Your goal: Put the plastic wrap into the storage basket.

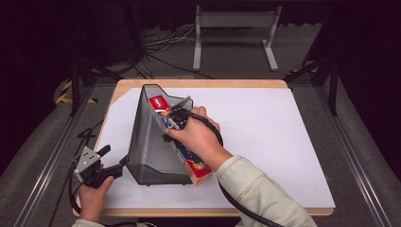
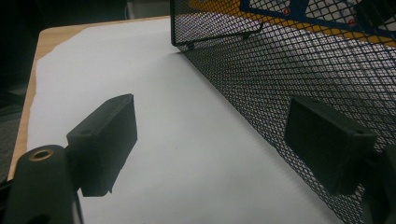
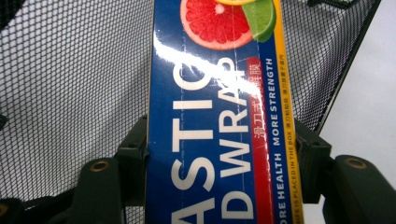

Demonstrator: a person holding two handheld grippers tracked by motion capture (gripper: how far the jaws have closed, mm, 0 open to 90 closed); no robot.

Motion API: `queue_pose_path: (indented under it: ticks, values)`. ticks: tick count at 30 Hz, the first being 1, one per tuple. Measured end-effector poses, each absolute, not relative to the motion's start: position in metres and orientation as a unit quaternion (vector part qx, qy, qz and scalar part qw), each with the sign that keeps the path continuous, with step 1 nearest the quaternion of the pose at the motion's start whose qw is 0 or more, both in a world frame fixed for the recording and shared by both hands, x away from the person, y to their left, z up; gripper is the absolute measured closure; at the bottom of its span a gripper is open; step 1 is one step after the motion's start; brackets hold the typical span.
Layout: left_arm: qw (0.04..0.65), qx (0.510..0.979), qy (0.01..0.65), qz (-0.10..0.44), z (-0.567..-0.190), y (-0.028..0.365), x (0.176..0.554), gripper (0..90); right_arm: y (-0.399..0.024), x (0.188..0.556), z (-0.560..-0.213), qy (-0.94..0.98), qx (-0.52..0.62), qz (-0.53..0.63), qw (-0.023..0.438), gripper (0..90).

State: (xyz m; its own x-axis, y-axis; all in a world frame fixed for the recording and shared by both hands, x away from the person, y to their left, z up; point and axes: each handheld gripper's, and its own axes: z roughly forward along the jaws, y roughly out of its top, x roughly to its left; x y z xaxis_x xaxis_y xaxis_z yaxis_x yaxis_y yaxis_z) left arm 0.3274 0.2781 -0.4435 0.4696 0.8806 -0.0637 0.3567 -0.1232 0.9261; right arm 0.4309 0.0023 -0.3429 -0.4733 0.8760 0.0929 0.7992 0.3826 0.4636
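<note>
A black mesh file holder (image 1: 146, 142) stands on the white sheet at the table's left, its open side facing right. A long blue, red and yellow plastic wrap box (image 1: 201, 172) lies slanted inside it, with the red end sticking out at the near side. My right gripper (image 1: 176, 117) is shut on the box (image 3: 215, 140), a jaw on each long side, with the mesh (image 3: 60, 93) behind. My left gripper (image 1: 118, 166) is open at the holder's near left corner. Between its jaws (image 2: 215, 144) is bare paper; the right jaw sits against the mesh wall (image 2: 303, 70).
White paper (image 1: 274, 127) covers the wooden table (image 1: 198, 83); its right half is bare. A grey metal stand (image 1: 234, 21) and cables (image 1: 161, 42) lie on the floor beyond the far edge. Dark rails run along both sides of the table.
</note>
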Motion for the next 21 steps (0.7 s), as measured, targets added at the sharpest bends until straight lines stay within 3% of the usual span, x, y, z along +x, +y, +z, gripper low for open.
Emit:
queue_pose_path:
  ticks: [21]
  values:
    - [0.493, 0.7, 0.444, 0.266, -0.4442, 0.2784, 0.3277, 18.1, 0.0097, 0.4408, -0.3498, 0.837, 0.506, 0.197, 0.066, 37.2]
